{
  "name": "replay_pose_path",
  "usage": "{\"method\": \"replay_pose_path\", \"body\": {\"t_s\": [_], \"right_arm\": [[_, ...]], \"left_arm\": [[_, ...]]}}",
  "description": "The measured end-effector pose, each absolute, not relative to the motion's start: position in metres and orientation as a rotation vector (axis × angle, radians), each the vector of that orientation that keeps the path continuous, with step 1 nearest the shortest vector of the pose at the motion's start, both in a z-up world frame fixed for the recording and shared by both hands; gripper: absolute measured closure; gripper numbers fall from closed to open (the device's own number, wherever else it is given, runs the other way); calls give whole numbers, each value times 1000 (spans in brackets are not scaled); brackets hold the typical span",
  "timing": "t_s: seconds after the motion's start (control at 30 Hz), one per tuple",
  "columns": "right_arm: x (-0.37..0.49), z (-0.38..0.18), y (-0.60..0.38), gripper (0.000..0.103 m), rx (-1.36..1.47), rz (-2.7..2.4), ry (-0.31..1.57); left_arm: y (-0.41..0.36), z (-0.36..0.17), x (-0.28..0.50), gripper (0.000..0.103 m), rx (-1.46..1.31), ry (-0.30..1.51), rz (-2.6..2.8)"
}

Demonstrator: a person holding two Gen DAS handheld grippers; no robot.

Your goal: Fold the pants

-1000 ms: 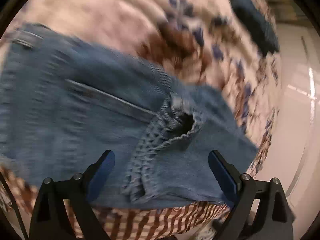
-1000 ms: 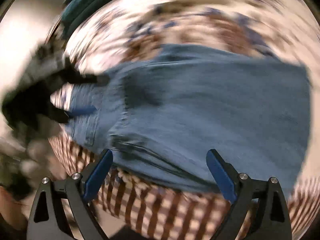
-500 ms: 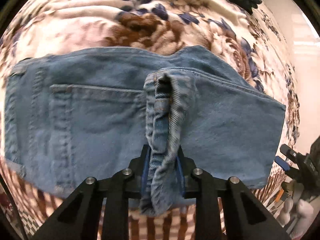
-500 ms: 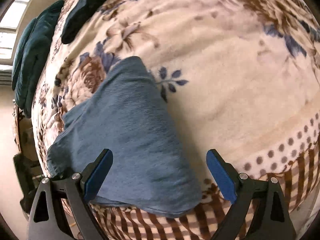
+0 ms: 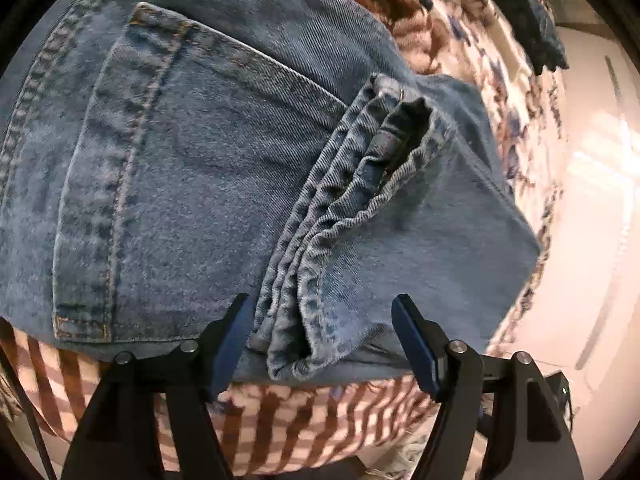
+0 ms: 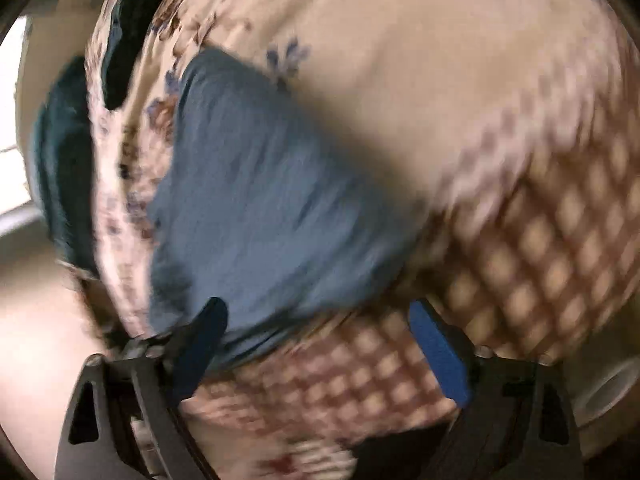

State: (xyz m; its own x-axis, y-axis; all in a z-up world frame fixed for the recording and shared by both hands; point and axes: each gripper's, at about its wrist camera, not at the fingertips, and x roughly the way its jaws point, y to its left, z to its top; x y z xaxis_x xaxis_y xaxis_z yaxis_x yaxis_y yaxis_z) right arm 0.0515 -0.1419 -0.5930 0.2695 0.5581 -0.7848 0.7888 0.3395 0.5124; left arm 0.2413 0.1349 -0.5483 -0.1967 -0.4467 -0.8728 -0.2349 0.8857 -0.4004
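Two grippers | my left gripper [image 5: 324, 344] opening, just released bunched hems [image 5: 340, 220] onto jeans [image 5: 168, 168] | my right gripper [image 6: 320, 344] apart, closing toward fold edge | fold nearly done

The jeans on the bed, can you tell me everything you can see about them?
The jeans are faded blue denim, folded into a flat bundle on a flowery, checked blanket. A stitched back pocket faces up. The bunched leg hems lie on top, between the left gripper's opening jaws, whose pads no longer press them. The right gripper's view is blurred, showing plain denim near its left pad.
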Motion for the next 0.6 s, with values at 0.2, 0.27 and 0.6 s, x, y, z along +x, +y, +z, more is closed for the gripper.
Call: {"method": "replay_pose_path", "body": {"t_s": [0.2, 0.27, 0.6], "right_arm": [[68, -625, -112, 71, 1506, -246, 1306], [70, -624, -112, 95, 1487, -307, 1276], [59, -640, -109, 94, 1315, -348, 1489]], "left_arm": [[107, -529, 232, 79, -318, 1710, -189], [104, -514, 227, 81, -308, 1677, -195], [119, -549, 225, 77, -153, 1724, -105]]}}
